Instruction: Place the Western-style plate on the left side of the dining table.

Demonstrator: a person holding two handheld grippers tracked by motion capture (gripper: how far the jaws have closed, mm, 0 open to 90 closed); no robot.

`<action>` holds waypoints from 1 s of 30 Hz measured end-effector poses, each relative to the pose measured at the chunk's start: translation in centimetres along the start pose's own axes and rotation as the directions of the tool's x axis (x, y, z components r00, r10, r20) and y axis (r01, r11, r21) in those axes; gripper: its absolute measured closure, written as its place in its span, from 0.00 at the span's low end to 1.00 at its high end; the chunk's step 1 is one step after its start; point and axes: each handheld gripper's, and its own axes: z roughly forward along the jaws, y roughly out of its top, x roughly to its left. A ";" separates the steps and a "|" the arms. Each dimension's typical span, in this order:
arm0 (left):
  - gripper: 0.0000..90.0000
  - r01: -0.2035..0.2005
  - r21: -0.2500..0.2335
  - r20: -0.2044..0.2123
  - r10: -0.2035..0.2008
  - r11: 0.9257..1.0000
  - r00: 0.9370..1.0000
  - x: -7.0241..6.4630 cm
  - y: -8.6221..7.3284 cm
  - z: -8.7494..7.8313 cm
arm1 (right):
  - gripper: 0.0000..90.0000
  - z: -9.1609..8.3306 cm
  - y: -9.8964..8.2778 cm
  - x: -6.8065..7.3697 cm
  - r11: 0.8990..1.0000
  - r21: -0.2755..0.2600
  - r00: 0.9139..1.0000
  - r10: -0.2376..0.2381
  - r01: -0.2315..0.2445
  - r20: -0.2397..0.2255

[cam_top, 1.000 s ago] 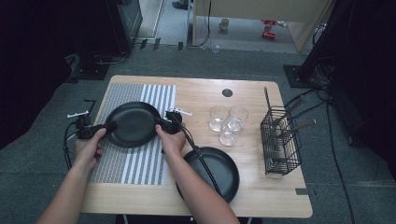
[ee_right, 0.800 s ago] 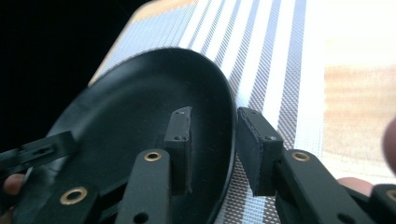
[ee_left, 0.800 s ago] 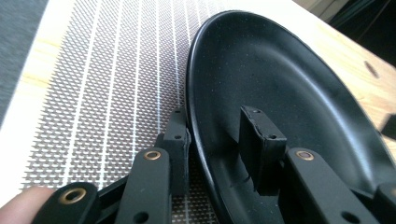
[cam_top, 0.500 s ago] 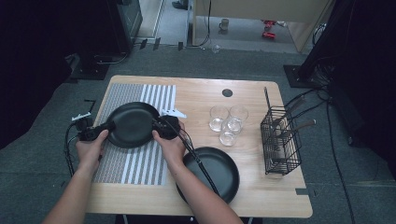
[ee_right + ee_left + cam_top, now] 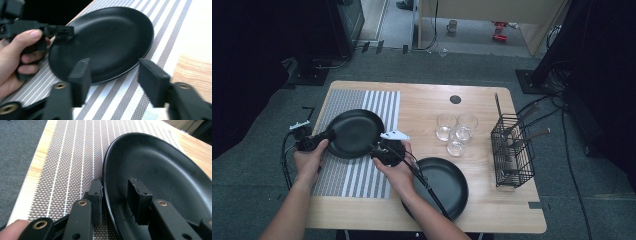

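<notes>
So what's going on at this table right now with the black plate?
A person works with tongs in each hand. The left tongs straddle the rim of the black plate, which lies on the striped placemat. The right tongs have just been opening; nothing sits between them now, and they hang just off the plate's near edge. A second black plate, three glasses and a wire basket stand to the right.

No text, label or number can be read — not on anything here.
</notes>
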 end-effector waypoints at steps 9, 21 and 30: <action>0.72 0.005 -0.019 0.015 -0.005 1.000 1.000 0.1 0.0 -0.2 | 0.12 -2.6 -1.1 0.0 1.000 0.007 1.000 -0.022 0.022 0.007; 0.61 0.004 -0.044 0.059 -0.002 0.999 0.998 0.4 -0.1 -0.7 | 0.00 -6.5 -3.1 -2.0 1.000 -0.025 1.000 -0.004 0.004 -0.006; 0.29 -0.015 -0.054 0.029 0.016 0.998 0.999 0.2 -0.1 -1.0 | 0.00 -9.0 -5.8 -2.7 0.999 -0.039 0.998 -0.008 0.011 0.063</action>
